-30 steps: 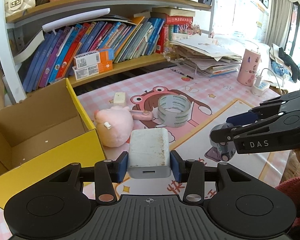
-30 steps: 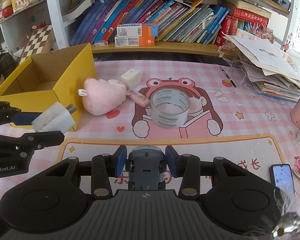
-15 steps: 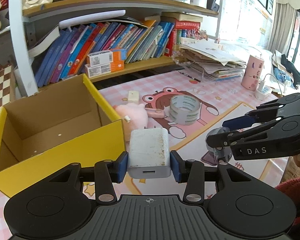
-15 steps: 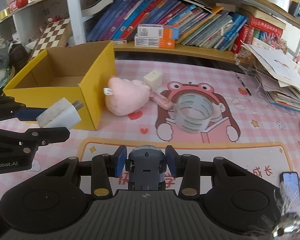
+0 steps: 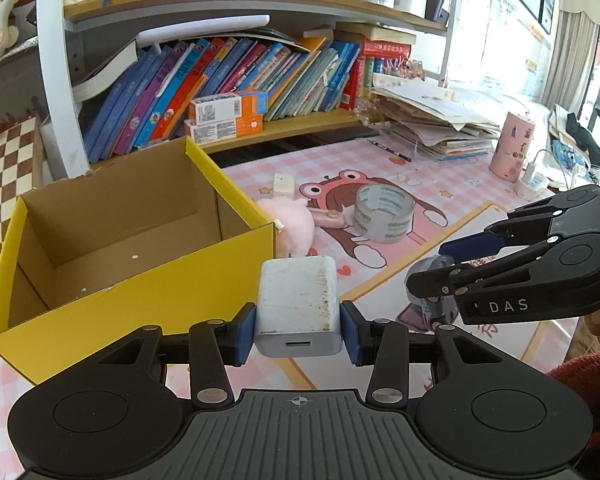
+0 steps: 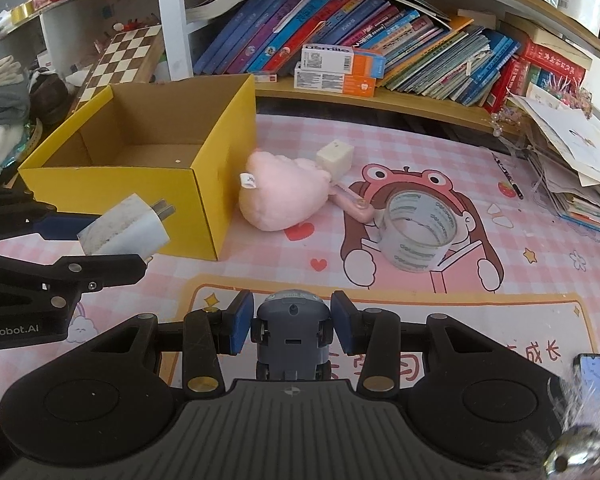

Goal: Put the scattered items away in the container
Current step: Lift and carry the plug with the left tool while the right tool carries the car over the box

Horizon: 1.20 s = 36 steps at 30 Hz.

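Sitting at ten o'clock, the yellow box [image 5: 172,292] holds nothing; the left gripper [image 5: 298,330] squeezes a white charger [image 5: 297,304], the right gripper [image 6: 290,326] a toy car [image 6: 290,336].

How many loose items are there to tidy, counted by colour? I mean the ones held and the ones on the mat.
White: 2, the charger in the left gripper and the cube
Pink: 2, the plush and the small tool
Grey-blue: 1, the toy car in the right gripper
Clear: 1, the tape
Total: 6
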Motion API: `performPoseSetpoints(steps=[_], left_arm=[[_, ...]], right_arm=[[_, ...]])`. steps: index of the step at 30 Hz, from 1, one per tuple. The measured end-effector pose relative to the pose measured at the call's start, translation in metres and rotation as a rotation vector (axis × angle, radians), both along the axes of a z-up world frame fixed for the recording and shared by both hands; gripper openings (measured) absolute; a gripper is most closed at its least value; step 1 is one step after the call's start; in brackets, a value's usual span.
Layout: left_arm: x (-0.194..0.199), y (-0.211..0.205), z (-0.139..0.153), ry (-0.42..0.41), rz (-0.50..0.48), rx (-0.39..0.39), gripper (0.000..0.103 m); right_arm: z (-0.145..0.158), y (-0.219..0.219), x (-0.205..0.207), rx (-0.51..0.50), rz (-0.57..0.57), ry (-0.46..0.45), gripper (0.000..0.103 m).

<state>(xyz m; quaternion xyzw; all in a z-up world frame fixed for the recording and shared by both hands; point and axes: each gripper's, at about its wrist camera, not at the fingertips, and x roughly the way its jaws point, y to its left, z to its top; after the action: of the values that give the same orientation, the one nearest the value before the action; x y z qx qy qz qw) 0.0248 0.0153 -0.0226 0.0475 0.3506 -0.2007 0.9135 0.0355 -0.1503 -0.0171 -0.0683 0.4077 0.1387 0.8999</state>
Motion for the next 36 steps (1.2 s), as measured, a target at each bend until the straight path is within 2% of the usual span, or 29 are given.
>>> performPoseSetpoints(steps=[14, 25, 36], left_arm=[[-0.003, 0.014, 0.008, -0.023, 0.029, -0.032, 0.042], [-0.006, 0.039, 0.031, -0.088, 0.097, -0.066, 0.042], [-0.005, 0.056, 0.050, -0.145, 0.122, -0.090, 0.042]], right_arm=[[0.011, 0.014, 0.005, 0.004, 0.044, -0.011, 0.040], [0.040, 0.036, 0.018, 0.053, 0.115, -0.070, 0.040], [0.066, 0.059, 0.029, 0.060, 0.196, -0.128, 0.040]])
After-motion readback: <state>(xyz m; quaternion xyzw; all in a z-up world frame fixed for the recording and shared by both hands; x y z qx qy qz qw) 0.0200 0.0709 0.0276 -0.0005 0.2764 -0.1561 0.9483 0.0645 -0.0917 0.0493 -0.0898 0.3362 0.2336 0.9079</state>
